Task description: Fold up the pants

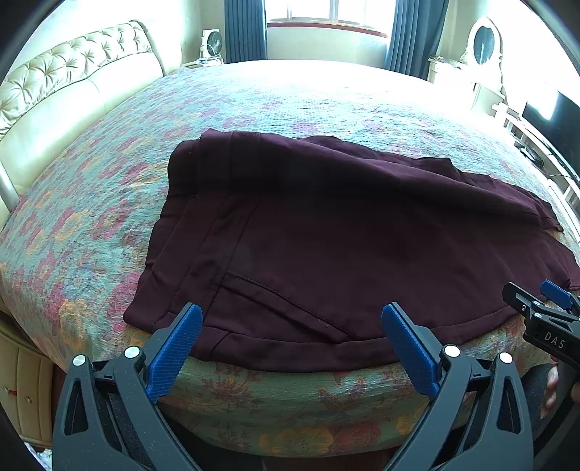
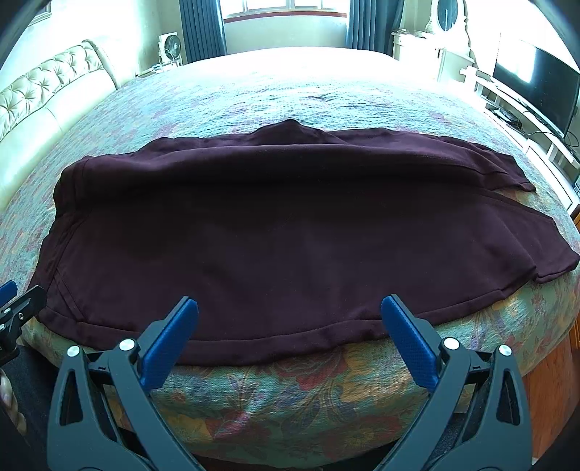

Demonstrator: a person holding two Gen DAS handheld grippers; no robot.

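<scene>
A wide bed fills the room, covered by a faded floral spread, with a cream tufted headboard to the left. Beyond it a bright window sits between blue curtains; a dark television stands on the right. The maroon pants lie spread along the bed's near edge (waistband toward the headboard). The left gripper and right gripper hover at that edge, jaws wide apart, holding nothing.
</scene>
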